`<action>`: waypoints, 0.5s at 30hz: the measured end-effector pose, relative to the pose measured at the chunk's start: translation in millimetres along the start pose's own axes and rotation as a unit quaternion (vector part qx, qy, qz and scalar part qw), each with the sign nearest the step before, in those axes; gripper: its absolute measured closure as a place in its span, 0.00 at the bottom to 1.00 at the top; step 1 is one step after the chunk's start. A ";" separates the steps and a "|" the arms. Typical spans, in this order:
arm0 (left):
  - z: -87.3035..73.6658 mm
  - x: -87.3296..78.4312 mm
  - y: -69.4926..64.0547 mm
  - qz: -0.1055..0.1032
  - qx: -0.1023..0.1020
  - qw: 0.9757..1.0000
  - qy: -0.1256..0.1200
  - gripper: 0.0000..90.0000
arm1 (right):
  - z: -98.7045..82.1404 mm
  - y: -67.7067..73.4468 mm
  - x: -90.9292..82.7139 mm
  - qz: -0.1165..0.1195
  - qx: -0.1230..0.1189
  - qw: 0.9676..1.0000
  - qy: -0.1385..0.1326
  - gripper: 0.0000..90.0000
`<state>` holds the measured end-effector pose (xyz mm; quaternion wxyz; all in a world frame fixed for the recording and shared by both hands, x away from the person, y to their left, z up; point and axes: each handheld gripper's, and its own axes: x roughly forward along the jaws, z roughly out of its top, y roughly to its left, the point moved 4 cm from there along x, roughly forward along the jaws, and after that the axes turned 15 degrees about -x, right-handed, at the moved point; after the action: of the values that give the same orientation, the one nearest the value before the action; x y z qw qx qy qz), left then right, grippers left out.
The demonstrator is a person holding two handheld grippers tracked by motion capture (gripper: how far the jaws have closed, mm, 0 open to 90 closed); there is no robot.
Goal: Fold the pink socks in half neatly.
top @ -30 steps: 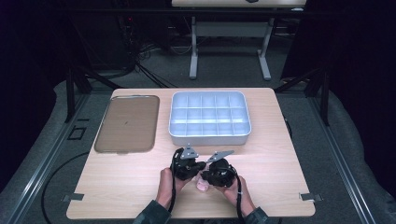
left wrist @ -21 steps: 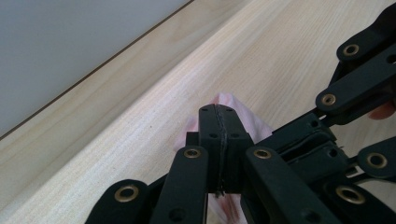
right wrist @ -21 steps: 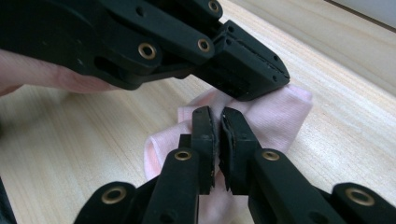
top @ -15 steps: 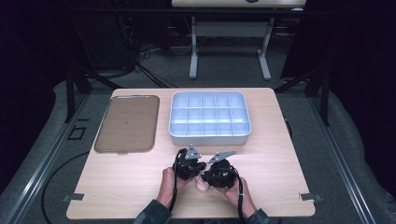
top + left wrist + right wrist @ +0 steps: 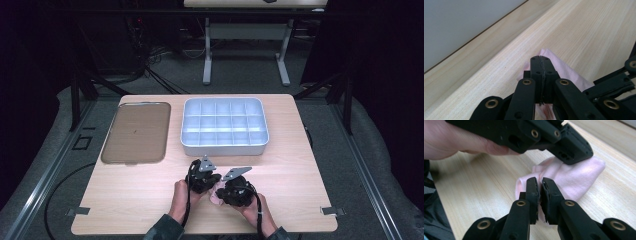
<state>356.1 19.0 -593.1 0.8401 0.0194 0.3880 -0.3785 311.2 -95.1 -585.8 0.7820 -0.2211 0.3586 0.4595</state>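
A small pink cloth lies bunched on the wooden table near its front edge, between my two hands. My left gripper has its jaws pressed together on a fold of the pink cloth. In the right gripper view the left gripper pins the far end of the cloth. My right gripper has just closed further and grips the near edge, with only a thin slit between its jaws. In the high view the left gripper and the right gripper meet tip to tip over the cloth.
A silver tray with several compartments stands at the back middle of the table. A flat brown-grey tray lies to its left. A hand holds the left gripper close above the tabletop.
Both hands stay at the same spot at the table's front. The grippers have shifted only slightly over the pink cloth.
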 end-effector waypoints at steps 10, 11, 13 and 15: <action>-0.7 0.0 -0.8 0.003 0.001 1.000 -0.003 1.00 | -8.2 -3.2 0.1 0.009 0.007 1.000 -0.019 0.85; -0.7 0.1 -0.8 0.004 0.001 1.000 -0.003 1.00 | -8.6 -4.0 -2.8 0.014 0.005 1.000 -0.017 0.83; -0.9 0.1 -0.8 0.005 -0.001 1.000 -0.004 1.00 | -9.2 -5.4 -10.2 0.026 0.005 0.999 -0.023 0.79; -1.2 0.3 -0.9 0.007 -0.003 1.000 -0.007 1.00 | -10.8 -10.0 -18.6 0.029 0.014 0.999 -0.025 0.76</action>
<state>354.9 18.5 -593.9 0.8456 0.0174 0.3830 -0.3714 310.1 -117.5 -578.4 0.7801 -0.1878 0.3514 0.4824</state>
